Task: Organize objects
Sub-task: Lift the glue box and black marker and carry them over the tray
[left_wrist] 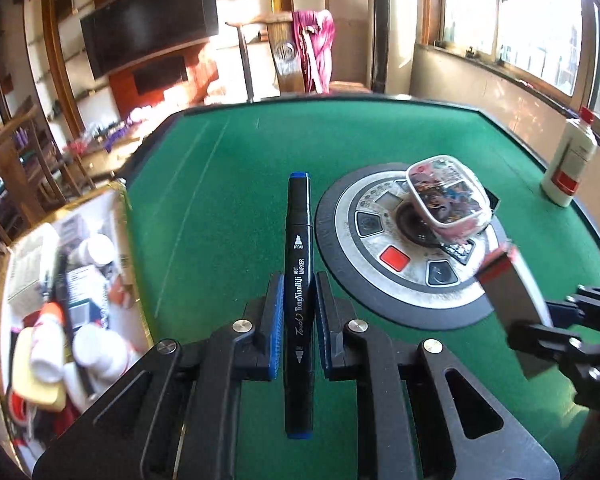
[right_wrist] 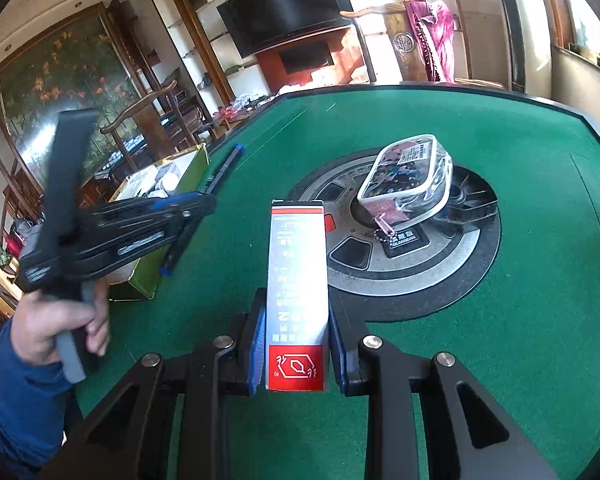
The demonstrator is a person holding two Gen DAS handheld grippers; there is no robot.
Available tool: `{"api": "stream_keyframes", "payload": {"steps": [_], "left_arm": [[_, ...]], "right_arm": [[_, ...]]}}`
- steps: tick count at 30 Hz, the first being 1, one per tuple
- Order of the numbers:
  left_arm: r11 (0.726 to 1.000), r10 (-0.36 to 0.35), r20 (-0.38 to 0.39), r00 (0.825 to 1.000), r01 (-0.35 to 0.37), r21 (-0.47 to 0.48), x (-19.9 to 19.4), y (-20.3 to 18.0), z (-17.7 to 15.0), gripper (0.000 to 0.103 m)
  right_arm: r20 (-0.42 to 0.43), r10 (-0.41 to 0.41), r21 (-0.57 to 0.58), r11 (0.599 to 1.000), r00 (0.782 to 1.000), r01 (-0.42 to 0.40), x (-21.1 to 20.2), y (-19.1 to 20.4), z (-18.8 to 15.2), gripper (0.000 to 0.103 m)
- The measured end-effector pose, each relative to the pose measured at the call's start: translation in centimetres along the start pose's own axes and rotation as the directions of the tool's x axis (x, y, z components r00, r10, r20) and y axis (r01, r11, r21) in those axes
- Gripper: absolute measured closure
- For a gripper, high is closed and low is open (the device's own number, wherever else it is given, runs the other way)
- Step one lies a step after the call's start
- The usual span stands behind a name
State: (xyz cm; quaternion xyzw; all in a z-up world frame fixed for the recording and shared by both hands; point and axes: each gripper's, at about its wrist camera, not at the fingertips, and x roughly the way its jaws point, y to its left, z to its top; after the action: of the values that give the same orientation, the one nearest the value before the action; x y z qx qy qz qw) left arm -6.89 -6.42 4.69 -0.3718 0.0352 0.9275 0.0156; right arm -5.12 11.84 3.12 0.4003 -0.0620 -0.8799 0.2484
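My left gripper (left_wrist: 298, 288) is shut on a black art marker (left_wrist: 299, 264) with blue caps, held above the green table. It also shows in the right wrist view (right_wrist: 196, 204), with the marker (right_wrist: 224, 168) sticking out. My right gripper (right_wrist: 298, 320) is shut on a grey and red carton (right_wrist: 298, 280). The carton also shows at the right of the left wrist view (left_wrist: 508, 288). A gold-edged box (left_wrist: 68, 300) full of bottles and packets sits at the table's left edge. A clear zip pouch (left_wrist: 448, 196) with printed items lies on the round centre console.
The round grey console (left_wrist: 400, 256) with a red button sits in the green felt table (left_wrist: 228, 200). A white bottle (left_wrist: 570, 160) with a red cap stands at the far right. Chairs and shelves stand beyond the table's left side.
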Motion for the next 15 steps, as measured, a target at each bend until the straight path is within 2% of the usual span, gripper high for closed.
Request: {"api": "stream_keyframes", "payload": {"steps": [6, 15], "left_arm": [[0.999, 0.034, 0.100, 0.994, -0.036, 0.013, -4.4, 0.0, -1.0, 0.089], [0.998, 0.070, 0.157, 0.985, -0.069, -0.012, -8.5, 2.9, -2.1, 0.089]], "right_arm": [[0.001, -0.002, -0.012, 1.000, 1.000, 0.002, 0.3, 1.7, -0.5, 0.076], [0.009, 0.048, -0.035, 0.998, 0.999, -0.047, 1.3, 6.0, -0.3, 0.076]]}}
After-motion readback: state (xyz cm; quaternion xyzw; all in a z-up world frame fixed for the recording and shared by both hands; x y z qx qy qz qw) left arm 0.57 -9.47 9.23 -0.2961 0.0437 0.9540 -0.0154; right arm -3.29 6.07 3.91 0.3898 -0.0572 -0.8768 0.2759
